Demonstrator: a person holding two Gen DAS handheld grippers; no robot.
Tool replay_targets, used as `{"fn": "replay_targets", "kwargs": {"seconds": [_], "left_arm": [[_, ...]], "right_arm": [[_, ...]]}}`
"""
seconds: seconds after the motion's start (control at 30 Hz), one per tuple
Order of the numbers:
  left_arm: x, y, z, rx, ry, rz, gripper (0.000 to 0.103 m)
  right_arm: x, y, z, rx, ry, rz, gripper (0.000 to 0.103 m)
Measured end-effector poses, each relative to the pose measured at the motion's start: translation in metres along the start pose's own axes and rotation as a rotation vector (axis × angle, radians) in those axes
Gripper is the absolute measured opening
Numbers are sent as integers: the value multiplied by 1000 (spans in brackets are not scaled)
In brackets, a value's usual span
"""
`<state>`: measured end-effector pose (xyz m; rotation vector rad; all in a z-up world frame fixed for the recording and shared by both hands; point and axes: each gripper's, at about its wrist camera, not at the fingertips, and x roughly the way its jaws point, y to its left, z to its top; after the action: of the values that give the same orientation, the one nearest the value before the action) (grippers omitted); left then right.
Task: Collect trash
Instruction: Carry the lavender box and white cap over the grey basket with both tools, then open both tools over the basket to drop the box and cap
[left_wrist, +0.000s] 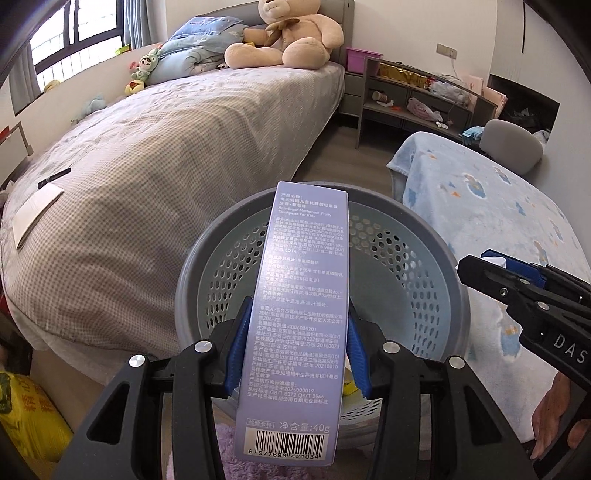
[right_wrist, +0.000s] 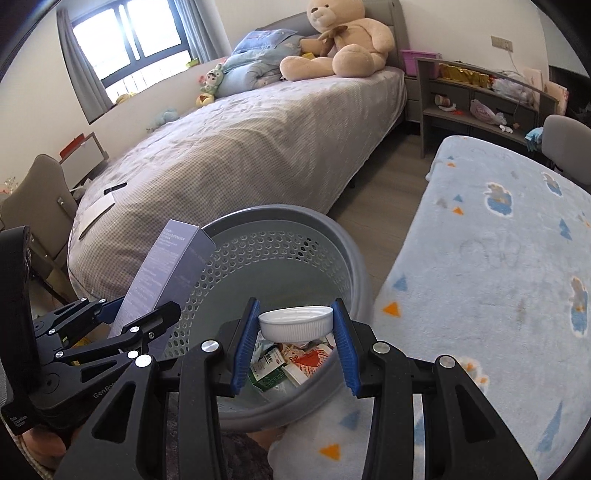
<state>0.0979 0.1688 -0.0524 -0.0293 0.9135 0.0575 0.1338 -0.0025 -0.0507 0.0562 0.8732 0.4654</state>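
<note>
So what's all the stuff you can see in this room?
toothpaste box: 1, lilac, in left gripper over the bin
bottle cap: 1, white, in right gripper over the bin
trash bin: 1, grey, perforated, between the beds, wrappers inside
teddy bear: 1, beige, at the bed's head
bed: 1, grey checked cover
pen: 1, black, on bed beside a paper
blanket: 1, light blue, right
shelf unit: 1, grey, cluttered, far wall
left gripper: 1, black, blue pads
right gripper: 1, black, blue pads
</note>
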Motion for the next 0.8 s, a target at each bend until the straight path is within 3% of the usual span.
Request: {"fn": "replay_targets", "kwargs": {"seconds": [0.3, 0.43, 0.8], "left_arm": [[5, 15, 3, -29, 2, 3, 45], [2, 17, 4, -29, -13, 9, 56], [-7, 23, 5, -50, -38, 23, 61]], "right_arm": [[14, 15, 9, -21, -1, -6, 42], [13, 14, 10, -16, -7, -13, 49], [8, 18, 7, -17, -7, -24, 55]]}}
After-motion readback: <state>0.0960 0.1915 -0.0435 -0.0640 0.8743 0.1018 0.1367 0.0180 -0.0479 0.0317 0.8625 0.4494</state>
